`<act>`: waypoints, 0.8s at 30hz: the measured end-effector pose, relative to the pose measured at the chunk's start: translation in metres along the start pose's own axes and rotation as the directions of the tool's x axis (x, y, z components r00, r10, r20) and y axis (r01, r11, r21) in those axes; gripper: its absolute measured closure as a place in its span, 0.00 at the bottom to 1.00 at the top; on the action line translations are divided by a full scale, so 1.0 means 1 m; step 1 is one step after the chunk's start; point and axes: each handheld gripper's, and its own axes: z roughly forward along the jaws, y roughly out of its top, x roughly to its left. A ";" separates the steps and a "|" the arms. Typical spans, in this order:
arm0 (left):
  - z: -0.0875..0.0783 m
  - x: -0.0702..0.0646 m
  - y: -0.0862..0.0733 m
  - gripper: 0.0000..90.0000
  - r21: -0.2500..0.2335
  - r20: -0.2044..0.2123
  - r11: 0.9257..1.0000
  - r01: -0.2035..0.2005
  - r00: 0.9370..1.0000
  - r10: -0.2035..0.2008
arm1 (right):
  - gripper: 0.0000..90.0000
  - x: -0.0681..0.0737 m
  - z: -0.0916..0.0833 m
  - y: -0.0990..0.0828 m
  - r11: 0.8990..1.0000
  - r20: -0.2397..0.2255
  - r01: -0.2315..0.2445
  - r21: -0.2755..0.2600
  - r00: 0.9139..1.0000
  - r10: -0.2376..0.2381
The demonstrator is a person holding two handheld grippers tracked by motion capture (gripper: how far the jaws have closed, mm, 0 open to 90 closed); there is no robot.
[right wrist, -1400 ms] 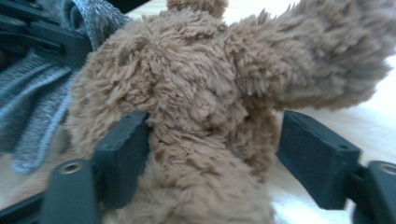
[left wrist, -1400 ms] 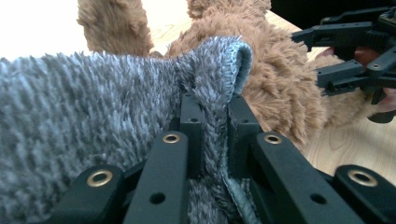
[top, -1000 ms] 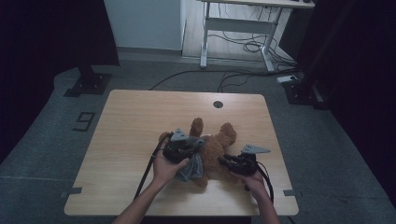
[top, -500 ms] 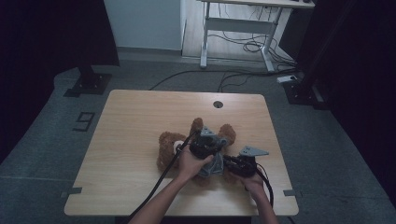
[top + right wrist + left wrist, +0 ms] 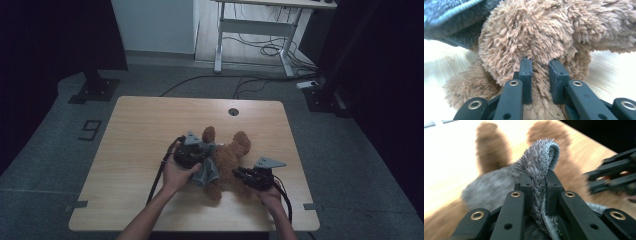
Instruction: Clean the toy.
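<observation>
Now left tongs (image 5: 196, 150) have dragged grey cloth (image 5: 206, 170) back leftward.

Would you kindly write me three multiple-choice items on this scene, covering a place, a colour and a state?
1. Where does the teddy bear lie on the table?
A. near the front edge, between the two grippers
B. at the far left corner
C. on the floor

2. What colour is the cloth?
A. red
B. grey
C. yellow

3. What is the left gripper doing?
A. standing open above the table
B. clamped on the cloth
C. clamped on a cable

Answers: 1 A, the high view shows the bear between the grippers; 2 B, the left gripper view shows grey fuzzy fabric; 3 B, a fold of cloth sits pinched between its jaws.
</observation>
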 end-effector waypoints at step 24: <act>-0.040 0.097 -0.075 0.88 0.023 -0.222 0.981 0.191 0.958 -0.181 | 0.83 0.000 0.001 -0.001 1.000 -0.002 -0.013 -0.003 1.000 0.013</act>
